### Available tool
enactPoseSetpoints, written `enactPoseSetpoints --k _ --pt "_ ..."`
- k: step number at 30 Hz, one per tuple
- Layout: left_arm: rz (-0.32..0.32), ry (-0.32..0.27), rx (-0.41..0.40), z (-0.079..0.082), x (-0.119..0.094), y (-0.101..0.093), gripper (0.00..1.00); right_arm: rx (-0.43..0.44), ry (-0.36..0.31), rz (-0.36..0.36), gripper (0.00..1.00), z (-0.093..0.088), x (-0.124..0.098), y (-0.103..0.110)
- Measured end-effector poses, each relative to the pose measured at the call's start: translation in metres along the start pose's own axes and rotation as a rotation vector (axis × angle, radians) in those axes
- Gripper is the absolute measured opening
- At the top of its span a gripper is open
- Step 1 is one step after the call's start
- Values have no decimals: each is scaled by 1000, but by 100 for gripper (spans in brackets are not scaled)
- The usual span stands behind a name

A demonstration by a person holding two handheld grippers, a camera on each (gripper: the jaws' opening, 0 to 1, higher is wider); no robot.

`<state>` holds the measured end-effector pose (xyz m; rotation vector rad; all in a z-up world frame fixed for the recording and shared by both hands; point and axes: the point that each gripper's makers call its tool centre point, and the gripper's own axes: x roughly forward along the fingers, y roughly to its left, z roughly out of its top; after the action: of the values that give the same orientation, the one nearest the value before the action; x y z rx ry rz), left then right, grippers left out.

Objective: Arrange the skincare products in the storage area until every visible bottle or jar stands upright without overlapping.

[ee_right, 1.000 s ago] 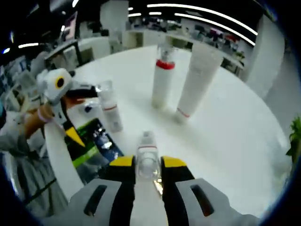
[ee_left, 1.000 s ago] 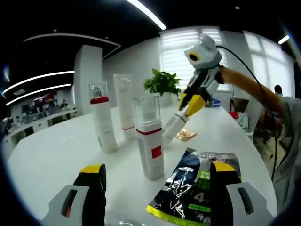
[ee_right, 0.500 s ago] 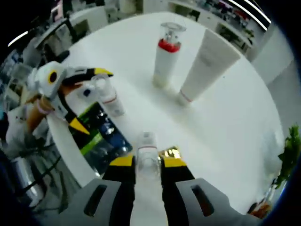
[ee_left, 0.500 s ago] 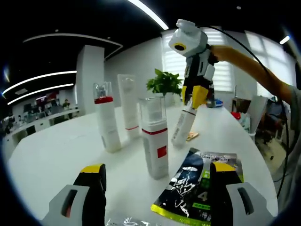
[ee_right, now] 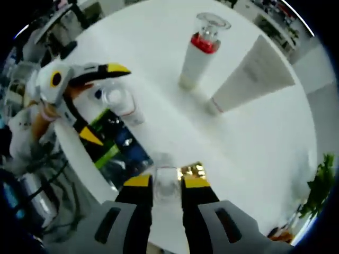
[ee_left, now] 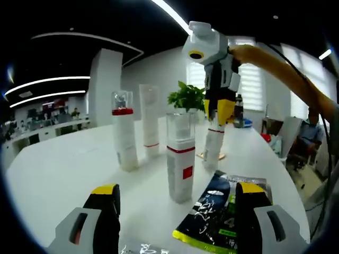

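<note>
Skincare bottles are seen standing on a white round table (ee_left: 58, 174). In the left gripper view, a square bottle with clear cap and red band (ee_left: 180, 159) stands upright nearest, a red-collared bottle (ee_left: 125, 132) stands further left, and a white tube (ee_left: 150, 120) stands just behind it. To the right, a slim white bottle (ee_left: 214, 145) is held upright by the right gripper (ee_left: 222, 112), its base on or just above the table beside a small gold packet (ee_left: 203, 155). A dark sachet (ee_left: 222, 211) lies flat, near right. The left gripper (ee_left: 177, 198) has its jaws apart, nothing between them. In the right gripper view, the right gripper's (ee_right: 167, 186) jaws are clamped on the slim bottle's clear cap (ee_right: 167, 185); the red-collared bottle (ee_right: 200, 53) and tube (ee_right: 249, 76) stand far beyond.
</note>
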<state>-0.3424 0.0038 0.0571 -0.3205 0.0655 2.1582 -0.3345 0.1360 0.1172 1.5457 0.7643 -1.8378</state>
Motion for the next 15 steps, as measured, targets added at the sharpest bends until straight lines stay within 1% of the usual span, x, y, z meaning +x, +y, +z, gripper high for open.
enactPoseSetpoints --k 2,10,12,15 --pt "-2 -5 -7 1 0 0 92 1 -9 -10 18 4 -2 -3" --pt "4 -6 1 2 0 2 92 -29 12 -28 18 2 8 -2" --pt "7 -2 7 2 1 2 92 -26 -7 -31 18 5 7 -3" --pt "14 5 21 1 1 3 92 -20 -14 -27 19 8 7 -2"
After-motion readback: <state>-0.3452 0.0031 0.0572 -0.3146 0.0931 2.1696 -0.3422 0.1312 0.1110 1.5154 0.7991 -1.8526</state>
